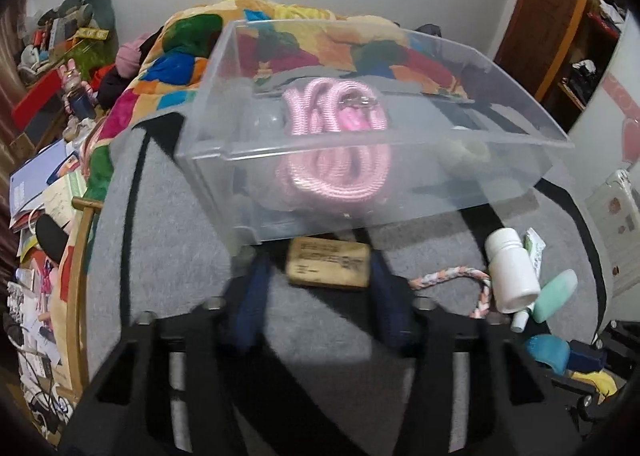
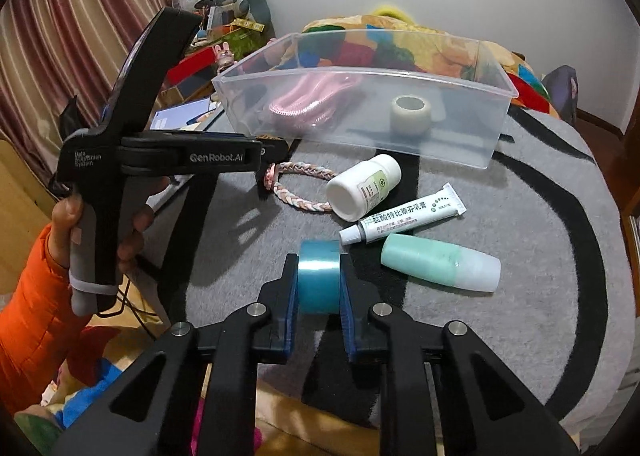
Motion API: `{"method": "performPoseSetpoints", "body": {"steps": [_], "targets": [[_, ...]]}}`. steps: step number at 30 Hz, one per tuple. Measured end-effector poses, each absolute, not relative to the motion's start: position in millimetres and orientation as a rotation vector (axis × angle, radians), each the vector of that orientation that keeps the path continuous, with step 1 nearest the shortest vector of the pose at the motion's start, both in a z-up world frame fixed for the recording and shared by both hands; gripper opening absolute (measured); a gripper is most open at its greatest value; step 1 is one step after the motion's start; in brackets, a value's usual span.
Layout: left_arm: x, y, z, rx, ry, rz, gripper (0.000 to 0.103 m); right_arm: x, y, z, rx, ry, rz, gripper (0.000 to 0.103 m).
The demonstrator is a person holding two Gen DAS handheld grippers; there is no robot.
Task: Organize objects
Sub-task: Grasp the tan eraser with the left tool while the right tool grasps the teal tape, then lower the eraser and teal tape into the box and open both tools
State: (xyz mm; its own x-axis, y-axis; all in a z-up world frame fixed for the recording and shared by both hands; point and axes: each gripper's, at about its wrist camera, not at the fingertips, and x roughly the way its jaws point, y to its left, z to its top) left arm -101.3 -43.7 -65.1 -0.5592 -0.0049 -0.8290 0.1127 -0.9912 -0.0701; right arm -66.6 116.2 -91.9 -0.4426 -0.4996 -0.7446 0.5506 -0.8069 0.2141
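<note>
A clear plastic bin stands on a grey mat and holds a coiled pink rope and a whitish tape roll. My left gripper is open just short of the bin's near wall, with a small brown labelled block lying between its blue fingertips. My right gripper is shut on a blue tape roll above the mat's front. A white bottle, a braided ring, an ointment tube and a mint green bottle lie on the mat.
The round grey mat has black stripes. A colourful quilt lies behind the bin. Cluttered papers and boxes fill the left side. A wooden door is at the back right. A striped curtain hangs at the left.
</note>
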Motion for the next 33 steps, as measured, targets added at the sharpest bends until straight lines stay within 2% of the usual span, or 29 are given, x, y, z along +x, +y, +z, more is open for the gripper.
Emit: {"method": "performPoseSetpoints", "body": {"steps": [5, 9, 23, 33], "targets": [[-89, -36, -63, 1.426, 0.118, -2.734, 0.04, -67, 123, -82, 1.09, 0.066, -2.291, 0.016], [-79, -40, -53, 1.405, 0.156, -2.75, 0.04, -74, 126, -70, 1.064, 0.056, -2.32, 0.016], [-86, -40, 34, 1.151, 0.171, -2.93, 0.04, -131, 125, -3, 0.851, 0.048, -2.465, 0.016], [-132, -54, 17, 1.252, 0.204, -2.845, 0.04, -196, 80, -25, 0.989, 0.046, -2.418, 0.016]]}}
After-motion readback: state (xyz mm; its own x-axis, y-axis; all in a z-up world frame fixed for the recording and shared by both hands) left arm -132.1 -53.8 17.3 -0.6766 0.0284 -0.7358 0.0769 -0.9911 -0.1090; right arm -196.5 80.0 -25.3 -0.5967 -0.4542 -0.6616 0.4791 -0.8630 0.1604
